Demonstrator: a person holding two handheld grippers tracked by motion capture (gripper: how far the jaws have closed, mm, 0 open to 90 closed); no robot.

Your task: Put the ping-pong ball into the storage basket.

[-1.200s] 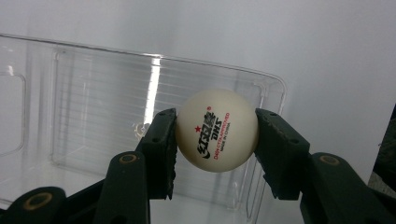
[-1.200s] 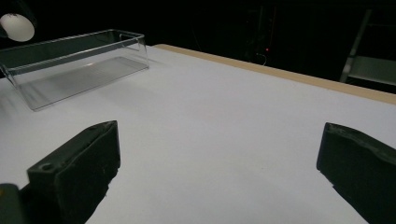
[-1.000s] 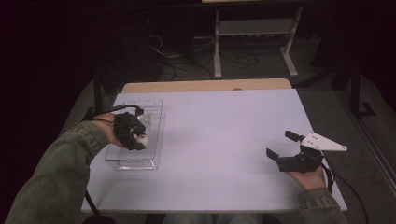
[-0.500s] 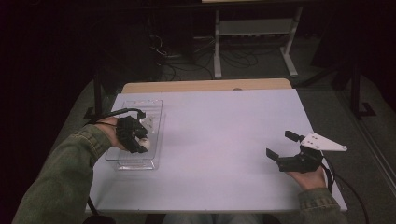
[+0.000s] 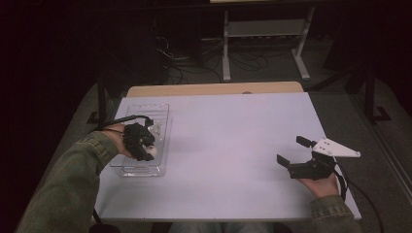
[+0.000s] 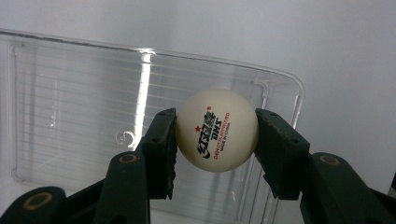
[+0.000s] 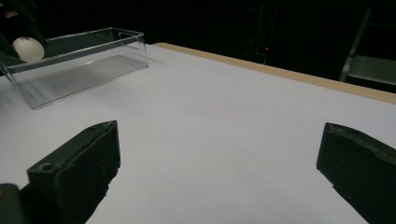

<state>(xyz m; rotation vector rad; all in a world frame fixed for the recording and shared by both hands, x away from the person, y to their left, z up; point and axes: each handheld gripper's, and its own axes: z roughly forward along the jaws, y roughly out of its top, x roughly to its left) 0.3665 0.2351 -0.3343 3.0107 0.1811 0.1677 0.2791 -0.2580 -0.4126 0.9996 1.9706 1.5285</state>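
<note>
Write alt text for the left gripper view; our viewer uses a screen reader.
A white ping-pong ball with red and black print is clamped between the left gripper's two black jaws. Behind it lies a clear plastic tray on a white table.

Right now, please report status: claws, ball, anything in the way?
Left claw shut on ball, above clear tray. Right claw open, resting on table. Nothing blocks.
</note>
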